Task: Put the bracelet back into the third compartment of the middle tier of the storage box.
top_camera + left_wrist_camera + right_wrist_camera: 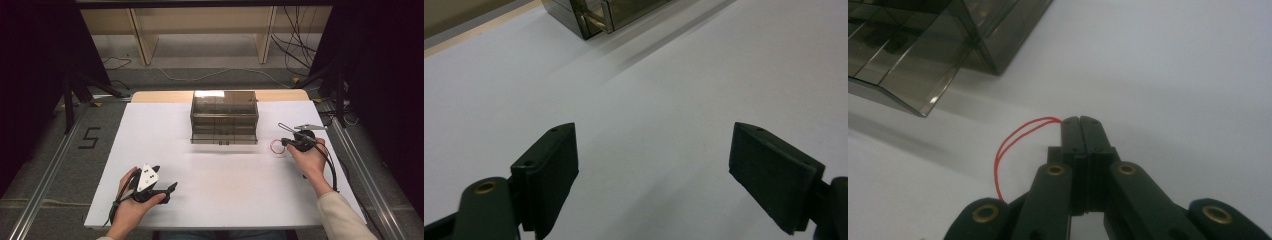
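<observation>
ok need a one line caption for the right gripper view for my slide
Right gripper shut on a red rubber band over the white table, beside a smoky clear drawer box.

My left tongs (654, 165) stand wide apart over the bare white surface (664, 90); a smoked drawer box (594, 12) sits beyond
</observation>
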The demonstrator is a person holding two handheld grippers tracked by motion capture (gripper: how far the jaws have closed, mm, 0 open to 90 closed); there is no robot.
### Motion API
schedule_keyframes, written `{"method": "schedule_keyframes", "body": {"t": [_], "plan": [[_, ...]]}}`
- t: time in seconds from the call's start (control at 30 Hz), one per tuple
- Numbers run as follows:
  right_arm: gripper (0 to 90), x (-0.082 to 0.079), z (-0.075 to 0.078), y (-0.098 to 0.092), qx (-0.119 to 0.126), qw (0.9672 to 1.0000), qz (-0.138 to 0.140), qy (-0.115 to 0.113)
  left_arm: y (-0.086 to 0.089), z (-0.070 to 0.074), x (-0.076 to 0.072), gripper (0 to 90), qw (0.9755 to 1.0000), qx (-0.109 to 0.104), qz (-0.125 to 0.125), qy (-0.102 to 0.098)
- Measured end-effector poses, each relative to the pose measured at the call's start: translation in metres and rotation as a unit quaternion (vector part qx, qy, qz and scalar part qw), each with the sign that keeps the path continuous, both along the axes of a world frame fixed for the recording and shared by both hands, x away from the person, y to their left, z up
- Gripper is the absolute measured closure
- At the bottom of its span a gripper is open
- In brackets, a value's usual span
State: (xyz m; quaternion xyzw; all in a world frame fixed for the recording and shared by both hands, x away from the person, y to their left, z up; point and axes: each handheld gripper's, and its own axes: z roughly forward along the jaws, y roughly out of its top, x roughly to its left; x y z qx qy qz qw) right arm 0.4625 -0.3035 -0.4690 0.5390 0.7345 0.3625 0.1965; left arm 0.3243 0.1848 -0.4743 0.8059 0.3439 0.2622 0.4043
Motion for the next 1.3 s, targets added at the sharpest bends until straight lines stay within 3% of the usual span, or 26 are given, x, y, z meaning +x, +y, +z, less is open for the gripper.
{"method": "schedule_keyframes", "body": {"t": [1.3], "plan": [[90.0,-0.002,0.025,0.007,0.014,0.9992,0.002,-0.038,0.0,0.0,0.0,19.6,1.0,0.002,0.001,-0.001]]}}
